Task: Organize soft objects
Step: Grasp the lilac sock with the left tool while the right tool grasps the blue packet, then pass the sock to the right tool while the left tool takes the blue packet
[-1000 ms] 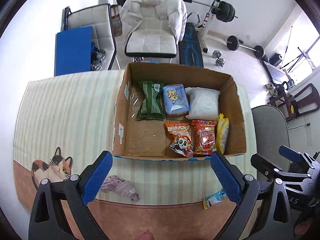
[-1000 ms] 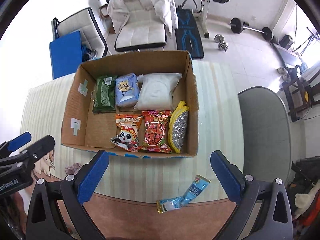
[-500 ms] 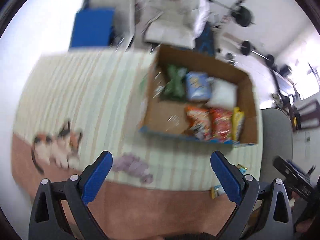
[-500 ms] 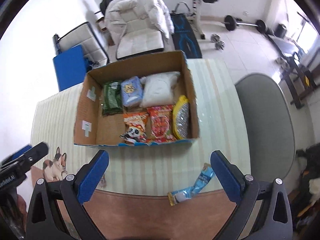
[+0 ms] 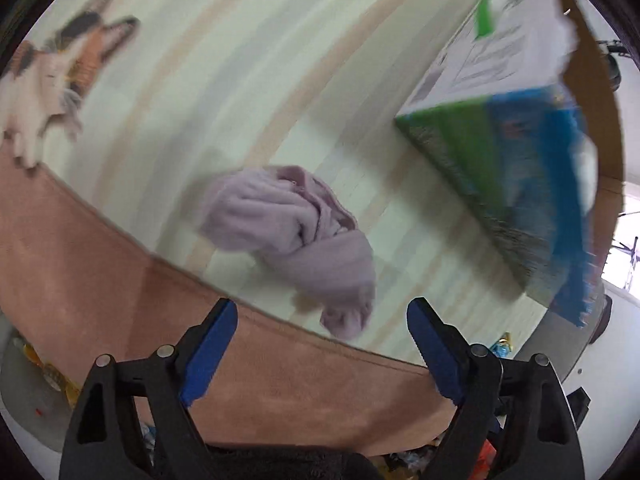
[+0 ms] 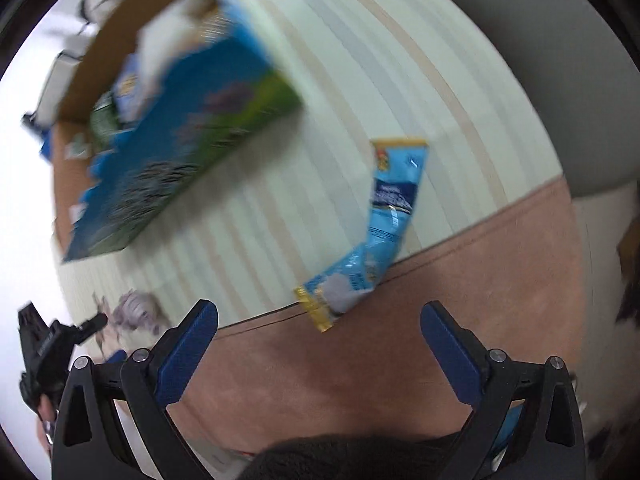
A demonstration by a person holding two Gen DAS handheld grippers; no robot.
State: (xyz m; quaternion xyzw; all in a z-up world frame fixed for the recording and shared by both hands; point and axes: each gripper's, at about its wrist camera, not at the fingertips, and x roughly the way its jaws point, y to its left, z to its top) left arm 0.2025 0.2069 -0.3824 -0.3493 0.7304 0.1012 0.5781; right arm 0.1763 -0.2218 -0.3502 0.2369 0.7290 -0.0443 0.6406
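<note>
Both grippers have dropped from high above the box to just over the bench. The purple cloth point(image 5: 294, 236) lies ahead of the left gripper point(image 5: 322, 346), jaws spread; the blue packet point(image 6: 370, 236) ahead of the right gripper point(image 6: 318, 346), jaws spread. Step: approach; next, close on each. The cardboard box point(image 5: 520, 184) is blurred, contents barely legible

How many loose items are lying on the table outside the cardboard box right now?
2. A crumpled lilac fleece cloth lies before the left gripper; a light-blue snack packet lies before the right gripper. More may sit beyond view.
</note>
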